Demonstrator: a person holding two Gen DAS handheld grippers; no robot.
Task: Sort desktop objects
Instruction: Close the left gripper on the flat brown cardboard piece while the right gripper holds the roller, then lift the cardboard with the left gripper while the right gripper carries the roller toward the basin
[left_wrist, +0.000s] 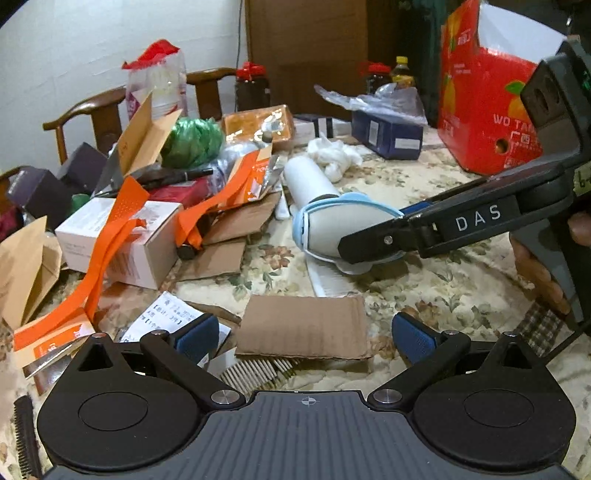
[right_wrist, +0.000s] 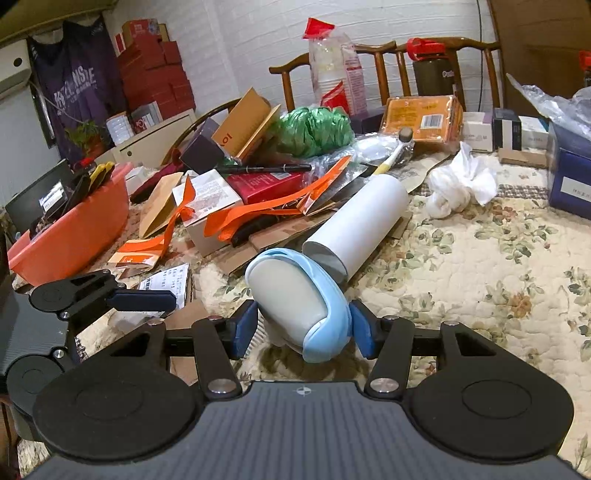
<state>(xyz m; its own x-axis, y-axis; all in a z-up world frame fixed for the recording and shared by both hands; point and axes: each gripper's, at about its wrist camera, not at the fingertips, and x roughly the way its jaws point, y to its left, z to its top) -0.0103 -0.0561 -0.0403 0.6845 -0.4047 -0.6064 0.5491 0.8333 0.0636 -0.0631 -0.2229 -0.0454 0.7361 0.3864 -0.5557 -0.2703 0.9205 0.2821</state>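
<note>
A lint roller (right_wrist: 291, 299) with a grey-white head in a light blue frame lies tilted on the floral tablecloth (right_wrist: 480, 266). My right gripper (right_wrist: 303, 328) is shut on it, a blue pad pressing each side of the head. In the left wrist view the roller (left_wrist: 321, 229) sits mid-table with the right gripper (left_wrist: 354, 240) reaching in from the right. A white tube (right_wrist: 365, 218) lies right behind the head; I cannot tell whether they are joined. My left gripper (left_wrist: 306, 334) stands open over a flat cardboard piece (left_wrist: 303, 326), touching nothing.
Left of the roller is a heap: a white box (left_wrist: 122, 236) draped in orange ribbon, cardboard flaps, a green bag (left_wrist: 192, 140). An orange basin (right_wrist: 74, 229) is far left. Crumpled tissue (left_wrist: 332, 155), a blue box (left_wrist: 388, 134) and a red carton (left_wrist: 480, 110) stand behind. Combs (left_wrist: 258, 373) lie near.
</note>
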